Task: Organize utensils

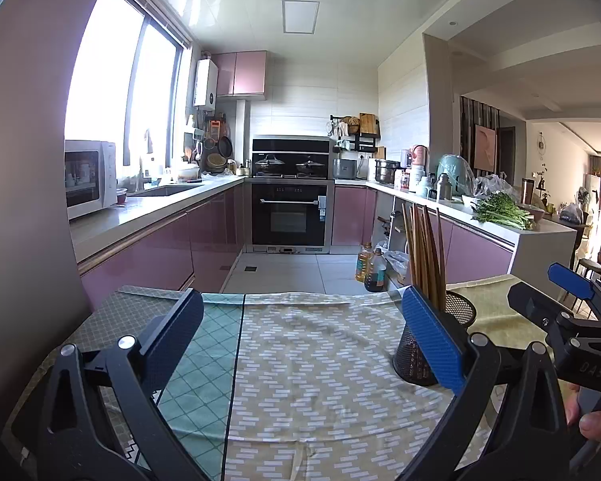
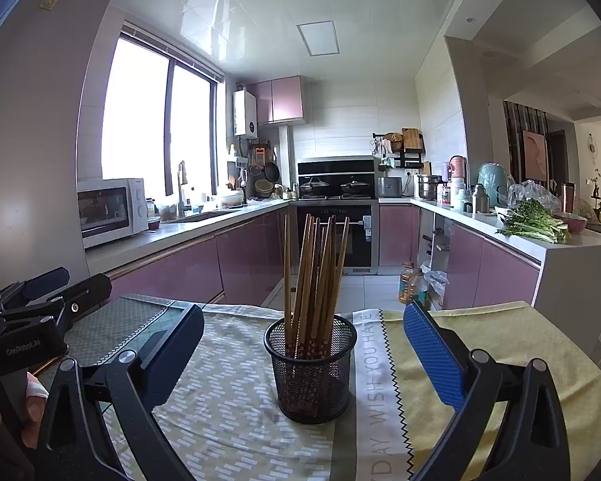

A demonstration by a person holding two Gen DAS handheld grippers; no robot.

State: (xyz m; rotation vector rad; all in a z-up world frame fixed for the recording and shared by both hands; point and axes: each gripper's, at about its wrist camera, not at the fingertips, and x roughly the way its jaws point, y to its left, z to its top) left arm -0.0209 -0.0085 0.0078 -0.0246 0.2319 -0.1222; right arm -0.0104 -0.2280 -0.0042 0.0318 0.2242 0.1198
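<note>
A black mesh cup (image 2: 311,368) stands upright on the cloth-covered table (image 2: 228,413). Several brown chopsticks (image 2: 314,276) stand in it, leaning apart. My right gripper (image 2: 304,340) is open, its blue-padded fingers (image 2: 432,356) to either side of the cup and a little nearer than it. In the left wrist view the same cup (image 1: 458,312) and chopsticks (image 1: 424,252) sit behind the right finger. My left gripper (image 1: 300,328) is open over bare cloth, left of the cup. The right gripper (image 1: 573,296) shows at that view's right edge.
The table carries patterned cloths (image 1: 316,368) in green, beige and yellow. Beyond its far edge lies a tiled kitchen floor with oil bottles (image 2: 412,282). Pink cabinets, a microwave (image 2: 112,210), an oven (image 2: 334,236) and a counter with greens (image 2: 535,222) ring the room.
</note>
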